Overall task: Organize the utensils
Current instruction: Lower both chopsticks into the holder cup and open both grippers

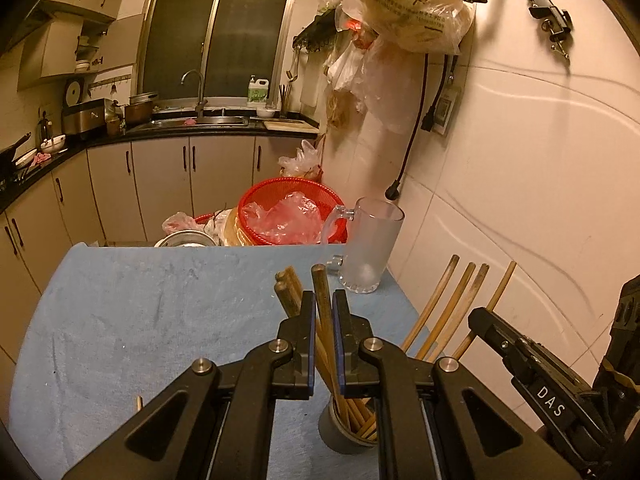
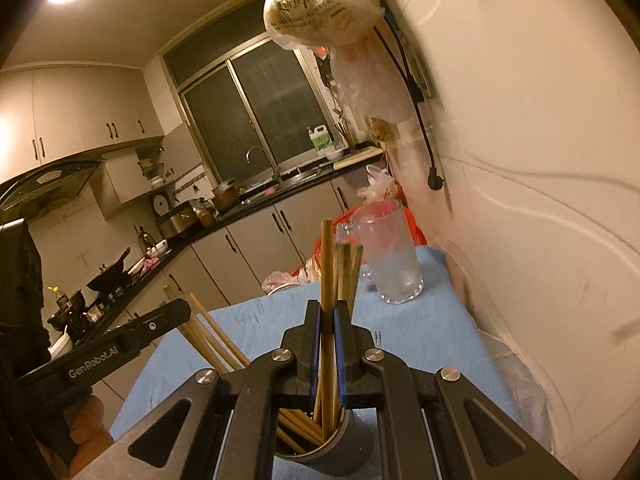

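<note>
A grey cup [image 1: 340, 436] holding several wooden chopsticks stands on the blue cloth [image 1: 140, 320], just under both grippers. My left gripper [image 1: 324, 300] is shut on one dark-tipped chopstick [image 1: 320, 280], which stands upright with its lower end in the cup. In the right wrist view my right gripper [image 2: 327, 308] is shut on a pale chopstick [image 2: 327, 256] that also runs down into the cup [image 2: 352, 444]. More chopsticks [image 1: 460, 300] fan out toward the wall. One finger of the right gripper [image 1: 504, 336] shows at the right edge.
A frosted glass mug [image 1: 370, 248] stands at the cloth's far right corner, close to the white wall [image 1: 540, 200]. Behind the table's far edge are a red basket [image 1: 288, 216] with plastic bags and a metal bowl [image 1: 186, 238]. One loose chopstick end [image 1: 139, 402] lies at the near left.
</note>
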Action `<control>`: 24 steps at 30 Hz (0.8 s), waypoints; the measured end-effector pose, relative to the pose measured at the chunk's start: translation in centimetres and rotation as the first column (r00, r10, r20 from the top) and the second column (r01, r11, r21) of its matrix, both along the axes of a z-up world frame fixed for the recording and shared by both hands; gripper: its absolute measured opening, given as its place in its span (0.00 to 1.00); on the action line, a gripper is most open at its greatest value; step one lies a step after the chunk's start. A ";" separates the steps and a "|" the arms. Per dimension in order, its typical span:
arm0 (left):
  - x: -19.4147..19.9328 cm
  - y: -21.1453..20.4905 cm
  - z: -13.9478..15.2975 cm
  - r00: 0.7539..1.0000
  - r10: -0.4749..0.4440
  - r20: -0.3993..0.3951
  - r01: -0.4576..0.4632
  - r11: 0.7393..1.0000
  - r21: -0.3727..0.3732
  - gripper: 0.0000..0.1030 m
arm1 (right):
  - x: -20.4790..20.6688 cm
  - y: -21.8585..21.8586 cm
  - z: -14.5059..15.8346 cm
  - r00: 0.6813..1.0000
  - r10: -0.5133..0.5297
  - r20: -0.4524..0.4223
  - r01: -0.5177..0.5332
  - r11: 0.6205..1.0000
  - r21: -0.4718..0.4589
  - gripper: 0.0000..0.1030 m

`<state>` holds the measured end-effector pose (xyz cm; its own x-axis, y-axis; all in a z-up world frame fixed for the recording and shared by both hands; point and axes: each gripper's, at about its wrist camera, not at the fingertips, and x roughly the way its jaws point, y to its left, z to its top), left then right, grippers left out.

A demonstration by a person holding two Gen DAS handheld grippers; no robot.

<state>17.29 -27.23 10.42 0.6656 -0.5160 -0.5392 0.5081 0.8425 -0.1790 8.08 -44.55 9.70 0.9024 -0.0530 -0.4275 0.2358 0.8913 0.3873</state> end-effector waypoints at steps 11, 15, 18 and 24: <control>-0.4 -0.5 0.0 1.000 0.003 0.023 -0.004 1.000 0.025 0.09 | 0.3 0.0 -0.6 1.000 0.007 -0.018 -0.007 1.000 0.003 0.07; -0.4 -0.6 -0.1 1.000 0.003 0.024 -0.003 1.000 0.026 0.09 | 0.3 0.0 -0.7 1.000 0.009 -0.021 -0.009 1.000 0.002 0.07; -0.4 -0.7 -0.1 1.000 0.005 0.024 -0.006 1.000 0.031 0.09 | 0.5 0.0 -0.9 1.000 0.008 -0.024 -0.008 1.000 -0.003 0.07; -0.1 -0.7 0.0 1.000 0.003 0.014 -0.004 1.000 0.028 0.09 | 0.5 -0.1 -0.9 0.999 0.024 -0.026 -0.024 1.000 0.009 0.08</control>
